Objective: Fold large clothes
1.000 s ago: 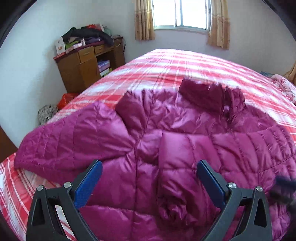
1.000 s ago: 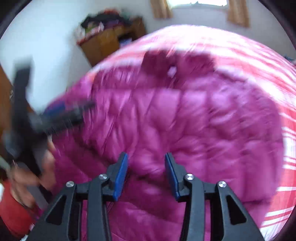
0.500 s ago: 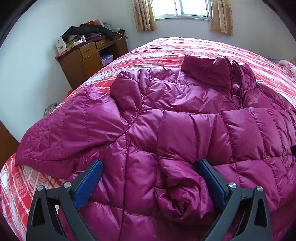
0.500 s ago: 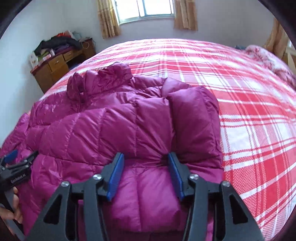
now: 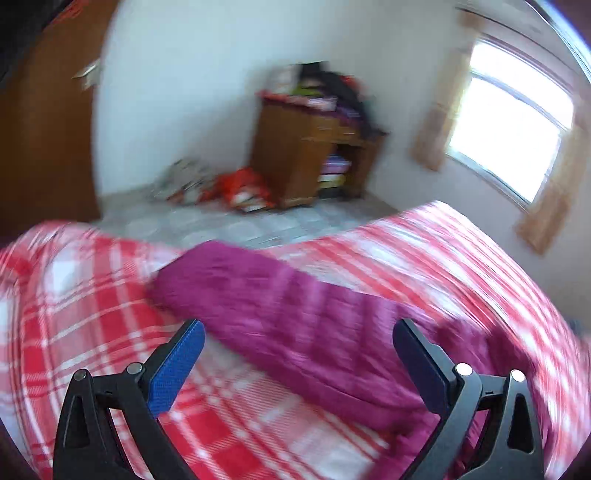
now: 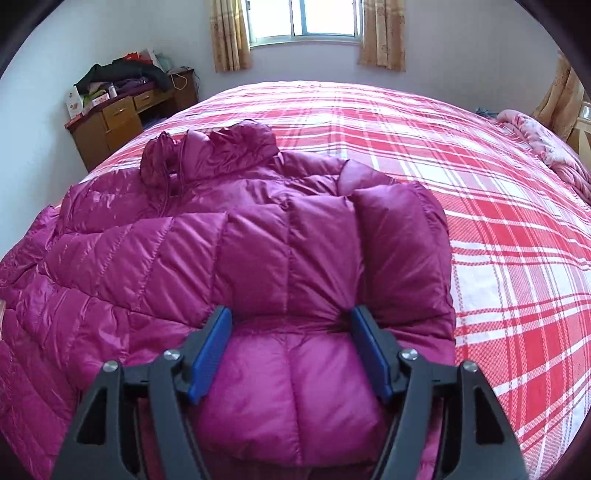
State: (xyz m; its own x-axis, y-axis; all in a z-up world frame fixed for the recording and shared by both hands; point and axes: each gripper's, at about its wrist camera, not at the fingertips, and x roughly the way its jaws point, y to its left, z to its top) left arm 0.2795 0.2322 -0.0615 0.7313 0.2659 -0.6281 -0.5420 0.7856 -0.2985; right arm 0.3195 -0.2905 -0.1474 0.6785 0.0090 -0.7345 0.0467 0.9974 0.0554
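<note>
A magenta quilted down jacket [image 6: 207, 258] lies spread on a bed covered by a red and white plaid sheet [image 6: 517, 229], its collar [image 6: 210, 151] bunched towards the window [image 6: 321, 18] end and its body reaching the near edge of the bed. In the right wrist view one sleeve [image 6: 399, 236] is folded in over the jacket's front, so that side ends in a straight puffy edge with bare sheet just beside it. The right gripper [image 6: 290, 349] points down at the folded cuff end; its blue-padded fingers [image 6: 210, 350] stand on either side of a padded panel of the jacket and are opening, the fabric bulging up between them, with the pads at most brushing the puffed fabric rather than pinching it. The left wrist view is badly blurred: the left gripper [image 5: 295, 363] has its fingers [image 5: 177, 369] spread wide with nothing gripped between them, above the jacket's other sleeve [image 5: 280, 314], which stretches out flat across the sheet towards the bed's side edge. Beyond the bed stands a brown wooden cabinet [image 6: 110, 122] piled with dark clothes and boxes, red bags [image 5: 243, 188] lie on the tiled floor next to it, and beige curtains [image 6: 229, 33] frame the window. A pink floral quilt [image 6: 546, 147] lies bunched at the far right corner of the bed
</note>
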